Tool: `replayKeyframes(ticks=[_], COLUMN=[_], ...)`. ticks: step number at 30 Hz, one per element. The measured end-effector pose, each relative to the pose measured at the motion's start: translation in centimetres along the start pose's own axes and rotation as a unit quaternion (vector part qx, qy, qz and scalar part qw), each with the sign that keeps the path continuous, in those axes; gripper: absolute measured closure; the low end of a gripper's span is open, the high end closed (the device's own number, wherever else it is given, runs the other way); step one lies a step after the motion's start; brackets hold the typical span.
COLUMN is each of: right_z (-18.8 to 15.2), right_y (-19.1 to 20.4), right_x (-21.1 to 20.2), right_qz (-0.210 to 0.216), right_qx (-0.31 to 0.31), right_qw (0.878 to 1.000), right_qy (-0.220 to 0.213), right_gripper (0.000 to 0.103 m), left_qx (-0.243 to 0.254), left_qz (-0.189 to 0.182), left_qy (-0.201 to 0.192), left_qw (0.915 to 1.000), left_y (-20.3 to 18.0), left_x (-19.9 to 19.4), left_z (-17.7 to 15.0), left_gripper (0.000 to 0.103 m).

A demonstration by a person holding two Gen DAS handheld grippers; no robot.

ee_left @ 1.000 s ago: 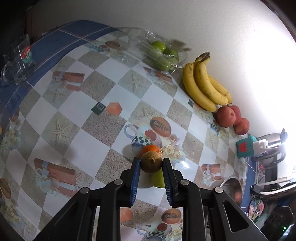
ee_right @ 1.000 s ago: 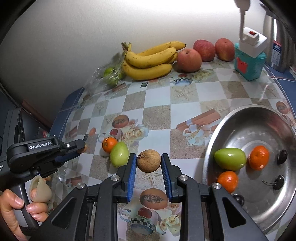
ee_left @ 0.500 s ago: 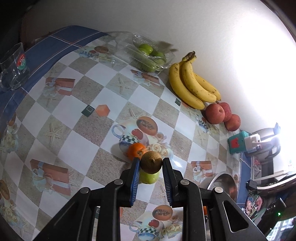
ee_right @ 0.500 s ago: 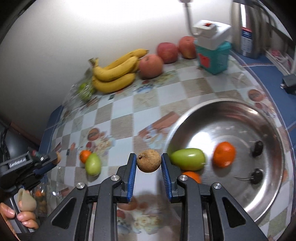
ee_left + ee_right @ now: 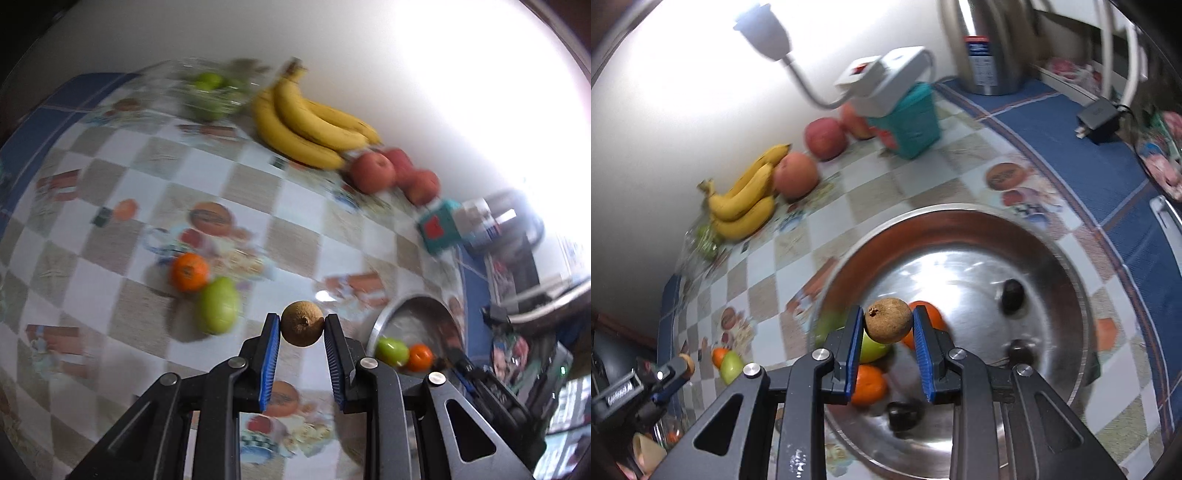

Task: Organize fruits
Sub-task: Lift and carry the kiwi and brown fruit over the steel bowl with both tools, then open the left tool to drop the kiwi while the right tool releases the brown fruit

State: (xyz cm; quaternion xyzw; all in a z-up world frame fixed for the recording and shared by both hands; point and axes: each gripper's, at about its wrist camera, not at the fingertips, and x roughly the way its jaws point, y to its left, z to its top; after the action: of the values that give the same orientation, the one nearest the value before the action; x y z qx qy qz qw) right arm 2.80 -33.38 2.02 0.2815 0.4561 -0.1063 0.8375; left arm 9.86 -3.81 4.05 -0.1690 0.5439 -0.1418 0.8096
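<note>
Swinging over from the worktop, right tongs (image 5: 888, 326) are carrying a round brown rough-skinned fruit (image 5: 888, 320) above the steel bowl (image 5: 1067, 295) (firm, light; pinched mid-girth); left tongs (image 5: 300, 328) are gripping another.

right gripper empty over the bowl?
No: the right gripper is shut on a brown fruit, held above the steel bowl.

shiny metal bowl (image 5: 1067, 280), glossy printed tablecloth (image 5: 871, 192), rough matt brown fruit (image 5: 888, 320)
</note>
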Motion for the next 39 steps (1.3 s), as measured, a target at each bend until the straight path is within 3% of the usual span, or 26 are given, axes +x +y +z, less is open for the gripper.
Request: replayKeyframes(ticks=[7, 14, 22, 39], right_z=[0.4, 0.4, 0.2, -0.3], right_y=[-1.9, -2.3, -2.7, -3.7], right_x=[-0.1, -0.1, 1.1, 2.9], right_qz=[-0.003, -0.005, -0.009, -0.047], right_qx=[0.031, 0.036, 0.04, 0.046], right_qw=[1.0, 0.999, 0.999, 0.997], right_qy=[-0.005, -0.002, 0.013, 0.042], right_gripper=[0.075, 0.075, 0.075, 0.075], left_qx=[0.076, 0.15, 0.165, 0.164], left_qz=[-0.02, -0.036, -0.047, -0.034], left_qy=[0.014, 0.015, 0.042, 0.067], left_qw=[0.9968, 0.988, 0.9844, 0.9836], left_y=[-4.9, -8.9, -9.6, -9.3], left_x=[1.2, 2.9, 5.9, 8.0], left_z=[-1.9, -3.8, -4.8, -5.5], left_gripper=[0.077, 0.077, 0.077, 0.077])
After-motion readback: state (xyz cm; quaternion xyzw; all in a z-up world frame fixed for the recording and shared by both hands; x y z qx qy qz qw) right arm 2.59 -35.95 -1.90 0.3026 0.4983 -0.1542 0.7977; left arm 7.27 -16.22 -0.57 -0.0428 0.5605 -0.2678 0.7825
